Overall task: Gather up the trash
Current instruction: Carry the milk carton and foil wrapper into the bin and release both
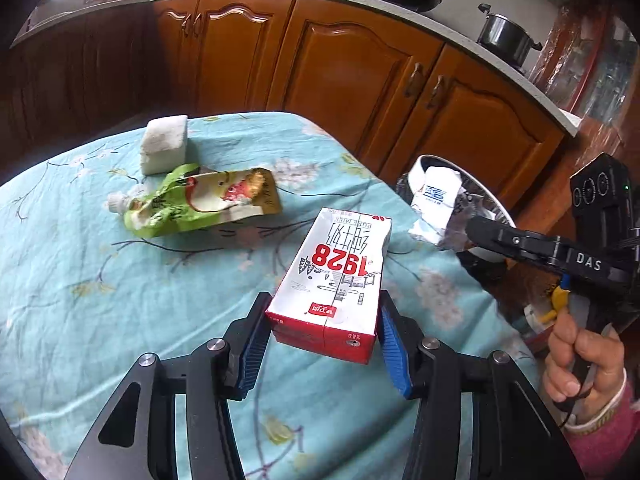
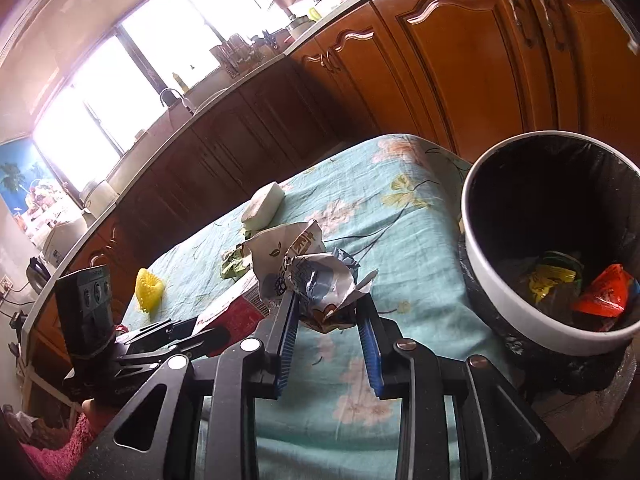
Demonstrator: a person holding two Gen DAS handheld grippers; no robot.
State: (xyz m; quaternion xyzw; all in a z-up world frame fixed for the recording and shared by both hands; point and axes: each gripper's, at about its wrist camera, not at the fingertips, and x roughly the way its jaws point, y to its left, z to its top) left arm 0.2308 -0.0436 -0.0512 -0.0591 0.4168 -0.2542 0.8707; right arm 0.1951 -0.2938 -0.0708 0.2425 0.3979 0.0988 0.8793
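Note:
My left gripper (image 1: 324, 316) is shut on a white and red milk carton (image 1: 336, 276) marked 1928, held just above the blue floral tablecloth (image 1: 80, 288). My right gripper (image 2: 326, 304) is shut on a crumpled white and blue wrapper (image 2: 308, 276), held above the table near the white trash bin (image 2: 500, 312). The bin has a black liner and holds red and yellow trash. In the left wrist view the right gripper (image 1: 480, 232) holds the wrapper (image 1: 434, 204) over the bin (image 1: 424, 164). A green spouted pouch (image 1: 196, 204) lies on the cloth.
A white sponge block (image 1: 164, 146) lies at the table's far side, also in the right wrist view (image 2: 264, 204). A yellow ribbed object (image 2: 149, 290) lies at the table's left. Wooden cabinets (image 1: 340, 68) and a counter stand behind the table.

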